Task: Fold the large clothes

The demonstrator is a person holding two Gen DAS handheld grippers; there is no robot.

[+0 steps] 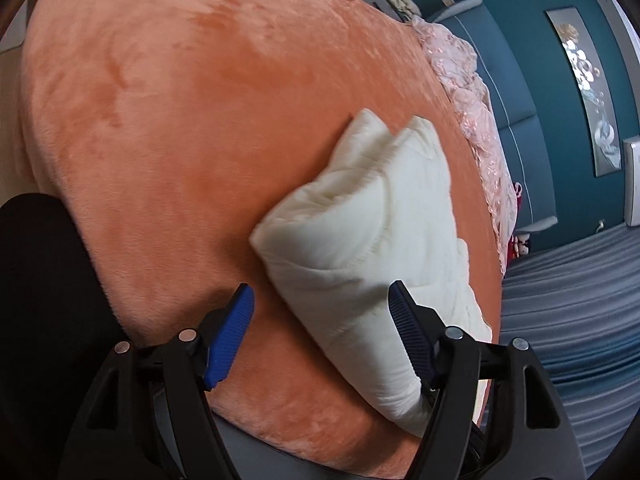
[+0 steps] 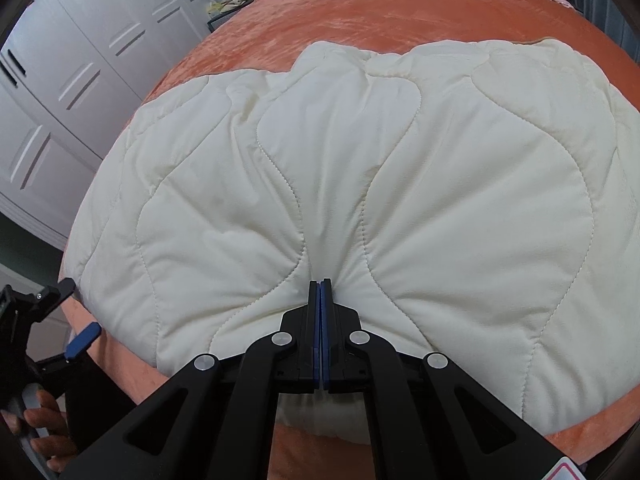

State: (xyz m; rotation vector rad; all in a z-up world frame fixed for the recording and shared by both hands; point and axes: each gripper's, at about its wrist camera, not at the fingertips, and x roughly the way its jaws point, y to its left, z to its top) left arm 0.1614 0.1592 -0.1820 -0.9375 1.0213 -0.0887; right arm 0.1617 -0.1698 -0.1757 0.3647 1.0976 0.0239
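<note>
A cream quilted garment (image 2: 360, 160) lies folded on a bed covered by an orange plush blanket (image 2: 380, 12). My right gripper (image 2: 321, 284) is shut on a pinch of its near edge, and the fabric puckers toward the jaws. In the left wrist view the same garment (image 1: 372, 208) appears as a thick folded bundle on the blanket (image 1: 160, 120). My left gripper (image 1: 320, 290) hovers open over the bundle's near end. Its blue pads (image 1: 232, 336) stand apart and do not press the cloth. The left gripper (image 2: 76, 314) also shows at the garment's left corner, open.
Pink lace bedding (image 1: 472, 92) is heaped at the head of the bed by a teal headboard (image 1: 508, 92). White wardrobe doors (image 2: 80, 80) stand past the bed's left side. A grey striped floor (image 1: 568, 300) runs along the other side. A person's hand (image 2: 44, 420) holds the left gripper.
</note>
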